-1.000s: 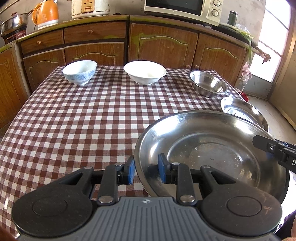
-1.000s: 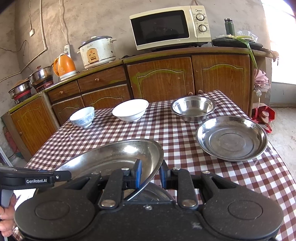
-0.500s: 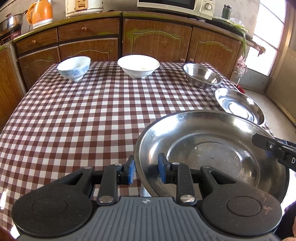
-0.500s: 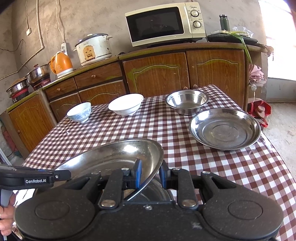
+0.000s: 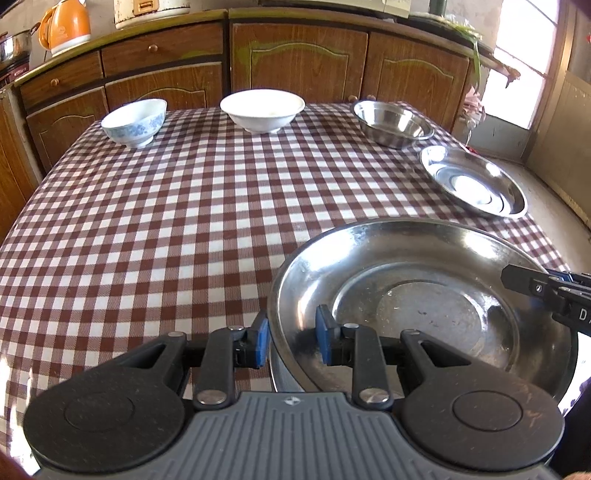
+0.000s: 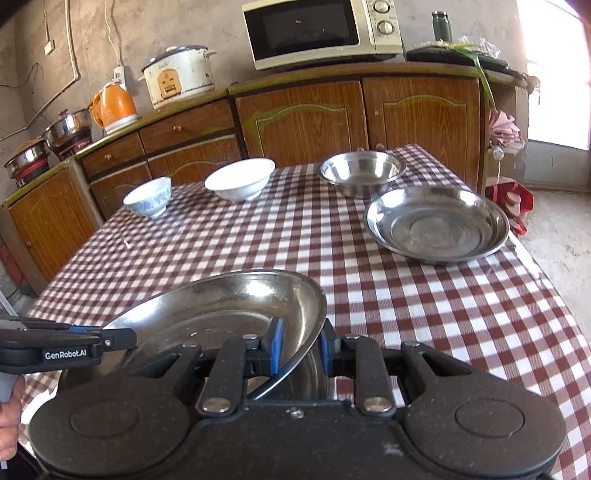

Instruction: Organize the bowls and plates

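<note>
My left gripper (image 5: 290, 341) is shut on the left rim of a large steel plate (image 5: 424, 306). My right gripper (image 6: 301, 345) is shut on the right rim of the same plate (image 6: 221, 306). The plate is held above the near edge of the table, over another steel vessel (image 6: 312, 380) just visible beneath it. On the table stand a second steel plate (image 6: 437, 223), a steel bowl (image 6: 362, 171), a white bowl (image 6: 240, 179) and a blue-patterned bowl (image 6: 149, 195). The right gripper's finger (image 5: 532, 284) shows in the left wrist view.
The table has a red-and-white checked cloth (image 5: 184, 221). Wooden cabinets (image 6: 303, 118) run behind it with a microwave (image 6: 321, 31), rice cooker (image 6: 179, 75), orange kettle (image 6: 112, 107) and pots (image 6: 68, 127). A doorway (image 6: 557, 74) lies to the right.
Both grippers and the held plate have risen and drawn back slightly, so the table and its dishes appear lower and farther. The grip on the plate is unchanged.
</note>
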Available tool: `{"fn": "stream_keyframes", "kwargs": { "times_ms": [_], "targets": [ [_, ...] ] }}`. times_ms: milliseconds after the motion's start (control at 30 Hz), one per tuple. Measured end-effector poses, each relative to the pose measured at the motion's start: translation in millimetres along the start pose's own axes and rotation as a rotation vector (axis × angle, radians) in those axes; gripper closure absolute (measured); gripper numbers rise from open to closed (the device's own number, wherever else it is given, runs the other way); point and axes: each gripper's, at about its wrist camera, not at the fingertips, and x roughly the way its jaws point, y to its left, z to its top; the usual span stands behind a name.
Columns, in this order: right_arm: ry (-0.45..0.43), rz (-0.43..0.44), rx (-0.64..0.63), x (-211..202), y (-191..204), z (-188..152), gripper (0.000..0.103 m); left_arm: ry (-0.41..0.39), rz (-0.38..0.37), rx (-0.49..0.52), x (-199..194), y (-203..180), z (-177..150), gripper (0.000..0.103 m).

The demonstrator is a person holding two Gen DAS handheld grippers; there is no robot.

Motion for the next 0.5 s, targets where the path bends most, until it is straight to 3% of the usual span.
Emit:
{"fn": "stream_keyframes", "kwargs": {
  "times_ms": [500],
  "targets": [
    [0.048,-0.006,-0.019,9.7,0.7,-14.3,0.076,0.022,0.007,0.017,4.8,1.0,-9.3,0.075]
  ]
}}
